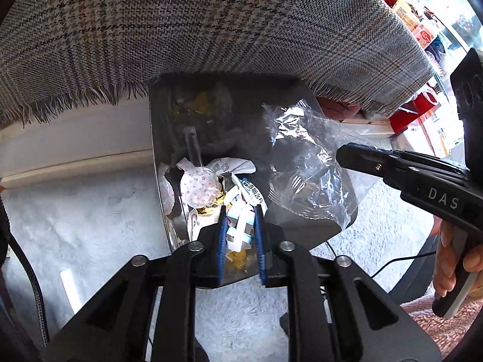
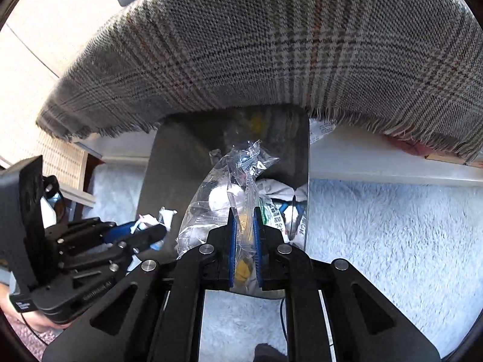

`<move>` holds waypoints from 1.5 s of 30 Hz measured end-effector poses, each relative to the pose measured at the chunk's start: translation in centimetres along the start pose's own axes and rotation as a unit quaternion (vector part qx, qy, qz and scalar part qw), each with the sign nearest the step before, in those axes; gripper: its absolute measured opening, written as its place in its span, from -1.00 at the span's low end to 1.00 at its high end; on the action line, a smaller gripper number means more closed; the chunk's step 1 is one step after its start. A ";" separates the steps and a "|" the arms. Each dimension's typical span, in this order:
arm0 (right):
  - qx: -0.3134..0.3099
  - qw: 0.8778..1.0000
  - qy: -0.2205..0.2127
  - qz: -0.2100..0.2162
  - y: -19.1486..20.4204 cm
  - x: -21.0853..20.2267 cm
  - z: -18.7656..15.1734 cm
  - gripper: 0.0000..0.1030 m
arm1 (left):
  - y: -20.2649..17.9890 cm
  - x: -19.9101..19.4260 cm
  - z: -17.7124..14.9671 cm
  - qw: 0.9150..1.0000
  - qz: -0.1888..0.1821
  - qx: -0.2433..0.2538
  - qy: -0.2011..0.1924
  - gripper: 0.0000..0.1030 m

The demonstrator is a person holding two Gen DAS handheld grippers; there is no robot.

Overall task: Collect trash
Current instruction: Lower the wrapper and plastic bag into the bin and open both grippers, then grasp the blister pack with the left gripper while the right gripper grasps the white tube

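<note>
A shiny metal trash bin [image 1: 305, 226] stands open below the table edge, holding paper scraps, wrappers and yellow bits [image 1: 208, 187]. My left gripper [image 1: 240, 211] is shut on a small white and blue carton [image 1: 241, 226] just above the bin's opening. My right gripper [image 2: 244, 211] is shut on a crumpled clear plastic bag [image 2: 223, 187] and holds it over the bin [image 2: 169, 166]. In the left wrist view the bag [image 1: 302, 163] hangs from the right gripper [image 1: 342, 154] over the bin's right side. The left gripper [image 2: 160, 232] shows at the lower left of the right wrist view.
A grey plaid fringed cloth [image 1: 211, 30] hangs over the table edge right above the bin. A white fluffy rug [image 2: 392, 241] covers the floor around it. Red boxes [image 1: 404, 114] and a shelf sit at the far right. A black cable [image 1: 392, 262] runs across the rug.
</note>
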State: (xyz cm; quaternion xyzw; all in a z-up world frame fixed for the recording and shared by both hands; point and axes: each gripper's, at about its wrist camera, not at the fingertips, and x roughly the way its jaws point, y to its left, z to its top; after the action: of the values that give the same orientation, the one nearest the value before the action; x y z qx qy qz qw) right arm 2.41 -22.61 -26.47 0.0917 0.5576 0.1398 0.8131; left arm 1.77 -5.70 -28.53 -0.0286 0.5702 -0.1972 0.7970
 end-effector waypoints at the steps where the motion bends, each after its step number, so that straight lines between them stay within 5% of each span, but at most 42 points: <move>1: -0.003 1.000 -0.003 -0.002 0.2 -0.1 0.0 -0.71 | 0.0 -0.1 0.1 1.000 -0.003 0.000 -0.003 -0.66; 5: 0.004 1.000 -0.017 -0.007 0.1 -0.6 0.2 -0.02 | -0.2 -0.9 0.4 1.000 0.002 0.006 -0.018 -0.28; 10: 0.021 0.999 -0.043 -0.017 -0.8 -2.1 1.0 0.04 | -0.1 -1.8 0.7 0.999 0.014 0.010 -0.031 -0.05; 15: 0.026 0.986 -0.148 -0.067 -1.9 -7.3 2.4 0.90 | 0.1 -4.9 2.1 0.994 0.046 0.030 -0.096 0.58; 16: 0.022 0.982 -0.173 -0.077 -1.9 -8.5 2.8 0.92 | 0.0 -6.1 2.6 0.991 0.055 0.036 -0.119 0.64; 21: -0.020 0.966 -0.231 -0.112 -1.1 -11.2 5.5 0.92 | -0.9 -10.3 5.5 0.978 0.075 0.061 -0.184 0.78; 31: -0.001 0.968 -0.235 -0.085 -2.2 -11.5 11.8 0.90 | -1.4 -11.5 12.7 0.977 0.075 0.075 -0.187 0.78; 35: -0.003 0.975 -0.213 -0.067 -2.4 -10.3 14.2 0.23 | -1.7 -11.3 15.7 0.974 0.074 0.084 -0.197 0.75; 38: -0.010 0.977 -0.201 -0.075 -2.4 -9.4 15.3 -0.19 | -1.7 -10.8 17.4 0.976 0.063 0.080 -0.195 0.39; 39: -0.011 0.977 -0.199 -0.076 -2.4 -9.1 15.5 -0.27 | -1.7 -10.6 17.9 0.976 0.058 0.077 -0.194 0.21; 45: -0.013 0.979 -0.186 -0.084 -2.7 -7.7 16.1 -0.40 | -2.4 -8.5 19.9 0.979 0.052 0.082 -0.178 -0.06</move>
State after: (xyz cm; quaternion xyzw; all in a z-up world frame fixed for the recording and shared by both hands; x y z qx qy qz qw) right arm 15.13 -27.62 -14.67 0.0582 0.4004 0.0594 0.9126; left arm 17.15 -8.55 -13.34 0.0314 0.4019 -0.1935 0.8944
